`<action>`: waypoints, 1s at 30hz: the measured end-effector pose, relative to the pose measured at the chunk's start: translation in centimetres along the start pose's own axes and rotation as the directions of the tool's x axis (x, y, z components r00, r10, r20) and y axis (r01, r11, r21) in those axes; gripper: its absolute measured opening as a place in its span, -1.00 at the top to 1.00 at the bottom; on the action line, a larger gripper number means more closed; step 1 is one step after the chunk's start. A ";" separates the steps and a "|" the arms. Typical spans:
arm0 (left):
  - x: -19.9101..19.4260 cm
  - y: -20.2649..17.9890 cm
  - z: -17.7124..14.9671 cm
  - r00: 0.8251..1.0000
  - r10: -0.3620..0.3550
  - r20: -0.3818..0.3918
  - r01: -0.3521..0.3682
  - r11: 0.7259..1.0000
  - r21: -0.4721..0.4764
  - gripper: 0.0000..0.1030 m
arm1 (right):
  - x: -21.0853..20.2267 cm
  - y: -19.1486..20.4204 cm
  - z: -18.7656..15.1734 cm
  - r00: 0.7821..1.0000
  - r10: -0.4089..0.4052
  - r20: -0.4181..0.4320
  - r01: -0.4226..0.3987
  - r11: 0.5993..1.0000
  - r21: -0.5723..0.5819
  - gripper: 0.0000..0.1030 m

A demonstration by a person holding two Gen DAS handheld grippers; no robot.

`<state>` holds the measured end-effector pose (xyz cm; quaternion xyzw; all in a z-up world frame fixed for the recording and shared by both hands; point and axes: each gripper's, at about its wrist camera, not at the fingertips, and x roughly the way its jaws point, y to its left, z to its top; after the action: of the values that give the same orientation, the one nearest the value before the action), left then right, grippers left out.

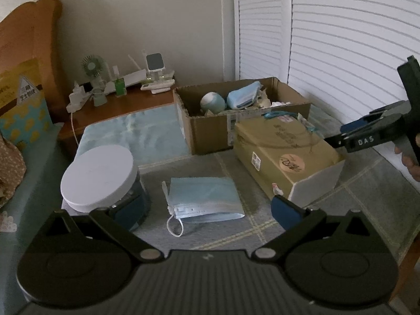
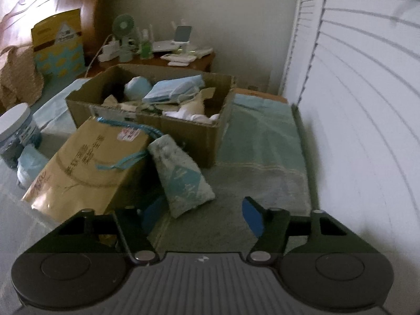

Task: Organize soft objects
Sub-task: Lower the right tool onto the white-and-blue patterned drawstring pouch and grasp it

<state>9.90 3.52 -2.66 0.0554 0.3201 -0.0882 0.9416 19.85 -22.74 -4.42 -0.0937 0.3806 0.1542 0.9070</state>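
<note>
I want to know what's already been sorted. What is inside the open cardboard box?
Inside the open cardboard box lie a stack of blue face masks, a rounded pale blue-green soft item and white cloth pieces. Whatever sits underneath them, on the box floor, is covered.

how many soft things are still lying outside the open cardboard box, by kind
face mask packs: 1, the light blue pack lying in front of the left tool
patterned cloth pouches: 1, the teal and white pouch leaning on the tan box, near the right tool
total: 2
</note>
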 end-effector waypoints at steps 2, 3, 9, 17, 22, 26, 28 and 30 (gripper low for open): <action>0.2 -0.1 0.0 1.000 -0.001 -0.006 0.001 1.000 0.001 -0.99 | 0.5 -0.1 -0.1 1.000 0.013 -0.003 -0.013 1.000 -0.005 -0.25; 0.4 -0.1 0.0 1.000 -0.001 -0.010 0.001 1.000 0.000 -0.99 | 0.6 -0.2 -0.1 1.000 0.022 -0.004 -0.022 1.000 -0.004 -0.23; 1.3 -0.1 0.1 1.000 -0.002 -0.029 0.001 1.000 -0.003 -0.99 | 1.7 -0.5 0.1 0.999 0.044 -0.003 -0.044 0.999 -0.008 -0.19; 1.9 -0.2 0.1 0.999 -0.008 -0.040 0.008 1.000 -0.003 -0.99 | 2.9 0.0 0.5 0.998 0.061 -0.002 -0.061 0.997 -0.047 0.09; 1.8 -0.1 0.1 0.999 -0.014 -0.038 0.014 1.000 -0.003 -0.99 | 2.4 0.6 0.4 0.999 0.046 0.003 -0.046 0.997 -0.056 0.33; 1.6 -0.1 0.0 0.999 -0.021 -0.033 0.021 1.000 -0.003 -0.99 | 1.6 0.6 0.1 0.999 0.040 0.004 -0.040 0.999 -0.035 0.45; 1.5 -0.1 0.0 0.999 -0.025 -0.031 0.025 1.000 -0.005 -0.99 | 1.0 0.6 -0.1 0.999 0.042 0.010 -0.042 0.999 -0.015 0.49; 1.3 -0.1 0.0 0.999 -0.032 -0.029 0.031 0.999 -0.007 -0.99 | 0.4 0.5 -0.4 0.999 0.042 0.012 -0.043 0.999 0.006 0.49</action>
<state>10.87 3.22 -3.51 0.0487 0.3350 -0.1012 0.9355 19.67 -22.33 -5.06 -0.0820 0.3777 0.1728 0.9059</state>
